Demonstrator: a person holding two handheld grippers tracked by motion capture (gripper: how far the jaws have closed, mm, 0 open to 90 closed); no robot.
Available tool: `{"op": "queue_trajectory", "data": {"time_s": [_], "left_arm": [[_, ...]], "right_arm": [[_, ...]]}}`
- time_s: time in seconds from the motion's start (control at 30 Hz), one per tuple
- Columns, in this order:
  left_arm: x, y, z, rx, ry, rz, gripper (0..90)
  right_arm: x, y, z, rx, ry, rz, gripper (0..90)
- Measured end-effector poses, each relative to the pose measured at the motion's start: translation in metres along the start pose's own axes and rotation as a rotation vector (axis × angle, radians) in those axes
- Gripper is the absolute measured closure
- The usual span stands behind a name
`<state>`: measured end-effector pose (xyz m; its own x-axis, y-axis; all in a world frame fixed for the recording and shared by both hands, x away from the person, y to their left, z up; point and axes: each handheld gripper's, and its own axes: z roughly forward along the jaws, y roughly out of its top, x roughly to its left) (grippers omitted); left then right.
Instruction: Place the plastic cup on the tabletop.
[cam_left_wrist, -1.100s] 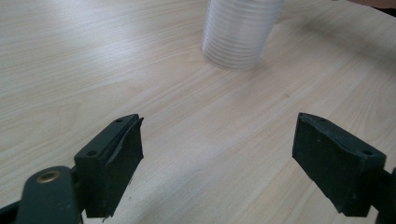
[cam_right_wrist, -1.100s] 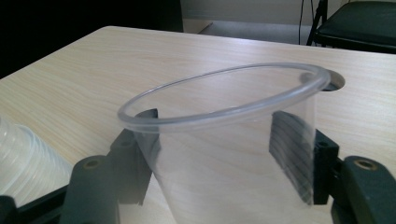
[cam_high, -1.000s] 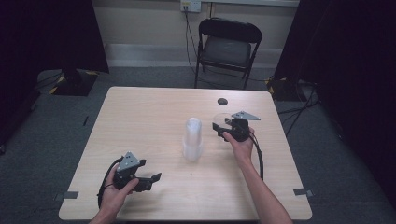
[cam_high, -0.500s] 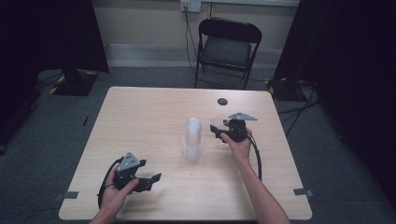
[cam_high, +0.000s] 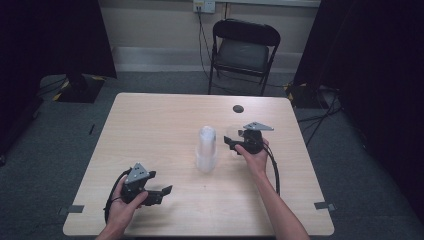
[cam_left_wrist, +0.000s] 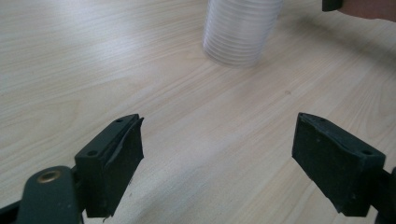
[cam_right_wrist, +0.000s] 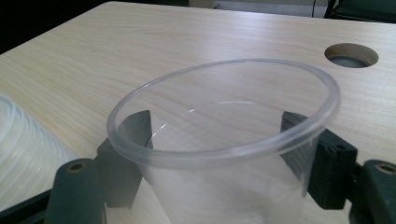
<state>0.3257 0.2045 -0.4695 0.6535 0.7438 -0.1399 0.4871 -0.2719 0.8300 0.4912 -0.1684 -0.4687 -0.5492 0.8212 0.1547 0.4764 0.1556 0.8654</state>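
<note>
The wooden table (cam_high: 150, 130) takes up most of the high view, pale and bare over nearly all its top. Beyond its far edge stands a black folding chair (cam_high: 243, 50) against the wall, well apart from the work. Near the far right part of the tabletop there is a round cable hole (cam_high: 238, 108), which also shows beyond the cup in the right gripper view.

Near the middle of the table stands a tall stack of clear cups (cam_high: 206, 148), upright and ribbed where the rims nest. It lies between the two grippers. In the left gripper view its base sits straight ahead, farther off, with only bare wood between it and the jaws.

The left gripper (cam_high: 159, 192) rests near the front left of the table, held in the person's left hand, its jaws spread wide with nothing between them.

The right gripper (cam_high: 231, 142) sits just right of the stack, held in the person's right hand. Its jaws flank a single clear cup (cam_right_wrist: 224, 154), one on each side of the wall below the rim, pressed against it. The cup stands upright, mouth up, just beside the stack.
</note>
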Motion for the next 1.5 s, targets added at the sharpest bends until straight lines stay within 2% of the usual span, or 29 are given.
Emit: {"op": "queue_trajectory", "data": {"time_s": [0.37,0.57,0.97,1.3,1.5], "left_arm": [[0.000,0.000,0.000,0.002,0.001,0.003,16.2],[0.000,0.000,0.001,0.006,0.000,0.003,16.2],[0.003,-0.001,0.002,0.008,0.012,-0.003,16.2],[0.011,-0.001,0.001,0.009,0.035,-0.024,16.3],[0.013,-0.001,0.001,0.008,0.049,-0.038,16.4]], "right_arm": [[-0.001,-0.004,-0.007,0.005,0.001,-0.007,22.8],[-0.003,-0.008,-0.008,0.017,-0.003,-0.001,18.4],[-0.002,-0.015,-0.012,0.050,-0.018,-0.028,14.9],[0.000,-0.022,-0.019,0.074,-0.021,-0.059,16.2],[-0.003,-0.025,-0.028,0.084,-0.019,-0.049,14.4]]}}
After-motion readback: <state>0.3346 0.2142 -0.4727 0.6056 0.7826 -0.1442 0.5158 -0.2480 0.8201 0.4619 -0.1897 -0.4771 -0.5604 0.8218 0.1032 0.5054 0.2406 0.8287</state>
